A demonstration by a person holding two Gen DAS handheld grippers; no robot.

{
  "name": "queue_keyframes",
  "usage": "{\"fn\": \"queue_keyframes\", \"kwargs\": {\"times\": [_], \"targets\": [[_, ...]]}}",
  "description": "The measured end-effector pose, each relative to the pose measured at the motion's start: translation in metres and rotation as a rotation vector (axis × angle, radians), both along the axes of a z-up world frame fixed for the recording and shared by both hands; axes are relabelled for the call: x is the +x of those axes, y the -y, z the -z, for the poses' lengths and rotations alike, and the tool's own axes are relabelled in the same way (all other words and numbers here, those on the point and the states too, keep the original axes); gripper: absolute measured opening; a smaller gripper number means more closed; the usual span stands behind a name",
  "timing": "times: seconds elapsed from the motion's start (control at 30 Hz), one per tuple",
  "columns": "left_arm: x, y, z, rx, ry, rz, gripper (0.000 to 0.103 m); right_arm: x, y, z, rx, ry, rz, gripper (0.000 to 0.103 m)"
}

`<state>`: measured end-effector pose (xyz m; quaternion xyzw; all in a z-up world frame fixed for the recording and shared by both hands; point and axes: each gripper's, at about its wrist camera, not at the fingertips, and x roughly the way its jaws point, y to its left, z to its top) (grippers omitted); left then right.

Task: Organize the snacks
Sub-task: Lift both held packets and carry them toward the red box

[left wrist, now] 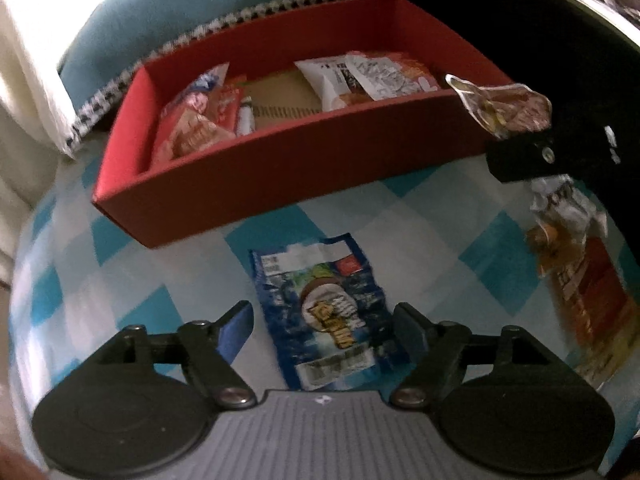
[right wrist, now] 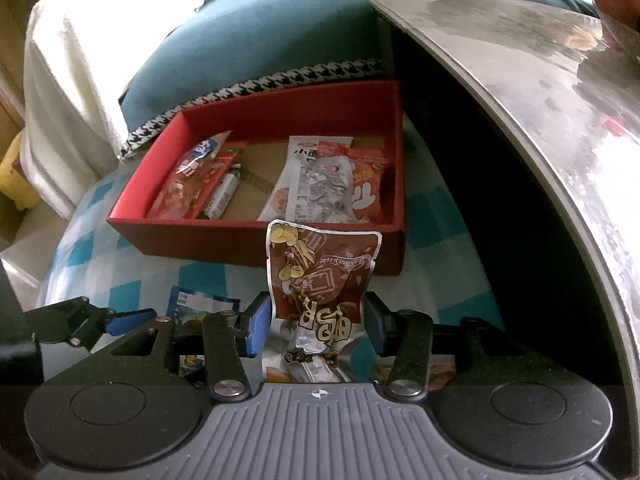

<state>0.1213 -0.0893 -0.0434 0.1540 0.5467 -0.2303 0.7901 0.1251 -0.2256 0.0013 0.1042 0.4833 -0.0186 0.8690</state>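
A red box (left wrist: pixel 260 168) (right wrist: pixel 256 240) stands on the blue-checked cloth and holds several snack packets. My left gripper (left wrist: pixel 322 316) hangs open over a blue snack packet (left wrist: pixel 320 320) (right wrist: pixel 200 304), which lies flat on the cloth between the fingers; the pads stand clear of it. In the right wrist view my right gripper (right wrist: pixel 318 320) is shut on a brown snack packet (right wrist: pixel 320 276), held upright just in front of the box's near wall. The same brown packet (left wrist: pixel 508 104) shows at the box's right corner in the left wrist view.
An orange and red packet (left wrist: pixel 580 292) lies on the cloth at the right. Behind the box are a teal cushion (right wrist: pixel 260 40) with houndstooth trim and a white cloth (right wrist: pixel 68 80). A grey metallic tabletop (right wrist: pixel 540 100) overhangs the right side, with darkness beneath.
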Motion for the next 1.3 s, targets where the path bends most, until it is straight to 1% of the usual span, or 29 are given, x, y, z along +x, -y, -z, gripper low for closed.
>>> {"fn": "queue_keyframes", "kwargs": {"times": [0.1, 0.13, 0.2, 0.27, 0.33, 0.43, 0.5, 0.6, 0.83, 1.1, 1.3], "targets": [[0.004, 0.004, 0.008, -0.004, -0.020, -0.055, 0.068, -0.001, 0.003, 0.000, 0.003, 0.002, 0.016, 0.057], [0.004, 0.003, 0.009, -0.019, -0.024, -0.060, 0.067, -0.001, 0.004, -0.001, 0.005, 0.004, 0.020, 0.057], [0.002, 0.001, 0.008, -0.014, -0.024, -0.031, 0.065, -0.002, 0.007, -0.003, 0.014, 0.012, 0.023, 0.057], [-0.001, -0.004, 0.004, 0.014, 0.003, 0.004, 0.062, -0.003, 0.008, -0.005, 0.019, 0.022, 0.022, 0.057], [-0.002, -0.012, 0.003, 0.048, 0.016, 0.011, 0.062, -0.004, 0.010, -0.007, 0.024, 0.030, 0.023, 0.057], [0.002, -0.028, 0.002, 0.031, -0.018, -0.037, 0.062, -0.004, 0.010, -0.009, 0.028, 0.040, 0.022, 0.057], [0.002, -0.035, -0.001, 0.019, -0.026, -0.054, 0.062, -0.003, 0.008, -0.010, 0.030, 0.043, 0.017, 0.057], [0.001, -0.038, -0.008, 0.018, -0.005, -0.065, 0.062, -0.002, 0.004, -0.011, 0.024, 0.044, 0.012, 0.057], [0.003, -0.035, -0.026, -0.030, 0.069, -0.054, 0.062, 0.004, -0.004, -0.011, 0.009, 0.048, 0.002, 0.057], [0.014, -0.042, -0.030, -0.052, 0.077, -0.077, 0.062, 0.015, -0.016, -0.004, -0.017, 0.027, -0.020, 0.057], [0.015, -0.045, -0.043, -0.066, 0.125, -0.084, 0.062, 0.016, -0.017, -0.006, -0.021, 0.033, -0.022, 0.057]]}}
